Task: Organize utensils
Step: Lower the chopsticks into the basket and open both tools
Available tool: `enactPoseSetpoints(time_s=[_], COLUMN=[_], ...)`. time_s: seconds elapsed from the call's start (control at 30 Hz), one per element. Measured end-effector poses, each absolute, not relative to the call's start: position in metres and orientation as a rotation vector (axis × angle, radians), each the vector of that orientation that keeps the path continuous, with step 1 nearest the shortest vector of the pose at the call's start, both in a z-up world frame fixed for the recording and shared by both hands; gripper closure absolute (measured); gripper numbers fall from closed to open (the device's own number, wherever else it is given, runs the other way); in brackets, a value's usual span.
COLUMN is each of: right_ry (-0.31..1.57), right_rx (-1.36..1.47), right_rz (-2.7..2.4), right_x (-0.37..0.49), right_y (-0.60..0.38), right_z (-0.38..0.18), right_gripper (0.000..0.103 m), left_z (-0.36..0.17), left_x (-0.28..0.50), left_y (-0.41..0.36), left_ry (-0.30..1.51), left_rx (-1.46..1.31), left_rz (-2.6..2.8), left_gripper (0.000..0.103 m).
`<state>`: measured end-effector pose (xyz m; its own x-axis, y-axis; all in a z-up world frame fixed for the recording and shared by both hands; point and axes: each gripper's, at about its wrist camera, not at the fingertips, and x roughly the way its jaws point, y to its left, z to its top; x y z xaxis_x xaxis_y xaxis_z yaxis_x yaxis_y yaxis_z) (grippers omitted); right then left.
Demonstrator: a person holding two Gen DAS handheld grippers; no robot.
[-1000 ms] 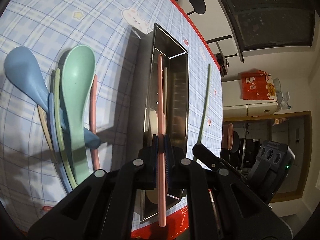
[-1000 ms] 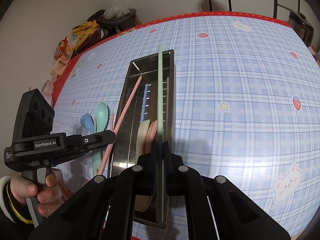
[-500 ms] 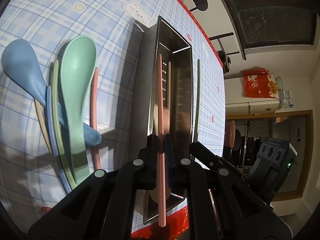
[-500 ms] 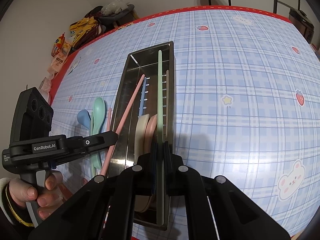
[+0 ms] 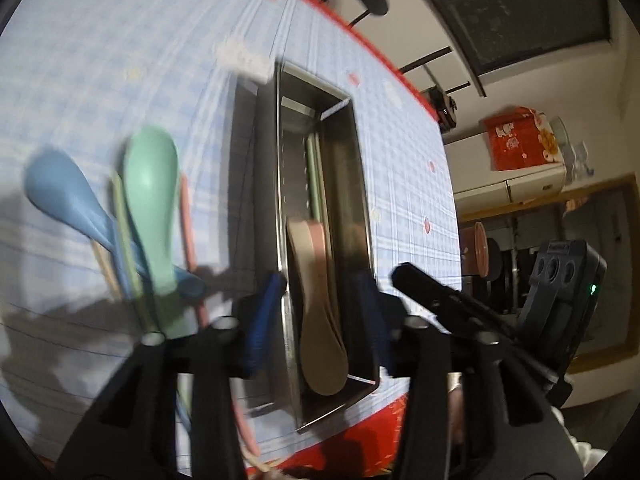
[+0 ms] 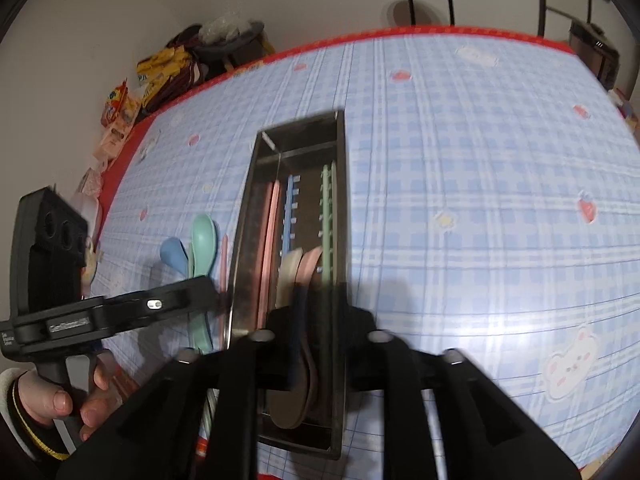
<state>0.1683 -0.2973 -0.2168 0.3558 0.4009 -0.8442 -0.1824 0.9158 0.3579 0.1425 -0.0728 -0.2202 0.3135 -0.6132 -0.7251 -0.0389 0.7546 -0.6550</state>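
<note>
Your metal tray point(image 6: 244, 216) holds three chopsticks and two spoons point(image 6: 298, 268); two more spoons point(image 5: 150, 200) lie beside it. Both your grippers, left point(image 5: 316, 312) and right point(image 6: 320, 320), are opening and hold nothing.

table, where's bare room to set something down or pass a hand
Free: the wide checked cloth right of the tray, out to the red edge, and the strip beyond the tray's far end. Crowded: left of the tray, where the green spoon, blue spoon and loose chopsticks lie, and the tray's near end.
</note>
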Motion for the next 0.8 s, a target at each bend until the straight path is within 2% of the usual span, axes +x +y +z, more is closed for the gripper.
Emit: enactPoseSetpoints(time_s=[0.03,0.07,0.1,0.13,0.2,0.23,0.3,0.4,0.8], right_ry=[1.132,1.111,1.097,1.087,1.066,1.058,1.047,1.035,1.101], right_rx=[0.213,0.212,0.213,0.213,0.211,0.213,0.210,0.184,0.156], right_rz=[0.362,0.336,0.321,0.304,0.255,0.240,0.213,0.169,0.167], right_x=[0.167,0.166,0.164,0.163,0.159,0.158,0.154,0.147,0.111], right_y=[-0.300,-0.305,-0.308,-0.311,-0.317,-0.320,-0.323,-0.323,-0.287], right_z=[-0.212,-0.205,-0.200,-0.196,-0.187,-0.184,-0.179,-0.176,-0.200], right_gripper=[0.049,0.040,0.036,0.026,0.010,0.006,0.006,0.006,0.006], left_z=[-0.214,-0.206,-0.200,-0.194,-0.185,-0.181,-0.175,-0.173,-0.184], left_x=[0.142,0.140,0.139,0.137,0.132,0.130,0.124,0.117,0.081], left_y=[-0.070,-0.063,-0.058,-0.054,-0.045,-0.041,-0.033,-0.020,-0.004], left_ry=[1.194,1.172,1.154,1.136,1.104,1.093,1.075,1.078,1.067], left_rx=[-0.622,-0.594,-0.578,-0.564,-0.521,-0.503,-0.463,-0.401,-0.244], left_rz=[-0.410,-0.397,-0.386,-0.376,-0.354,-0.345,-0.326,-0.278,-0.249], left_gripper=[0.055,0.053,0.045,0.042,0.027,0.021,0.019,0.006,0.006])
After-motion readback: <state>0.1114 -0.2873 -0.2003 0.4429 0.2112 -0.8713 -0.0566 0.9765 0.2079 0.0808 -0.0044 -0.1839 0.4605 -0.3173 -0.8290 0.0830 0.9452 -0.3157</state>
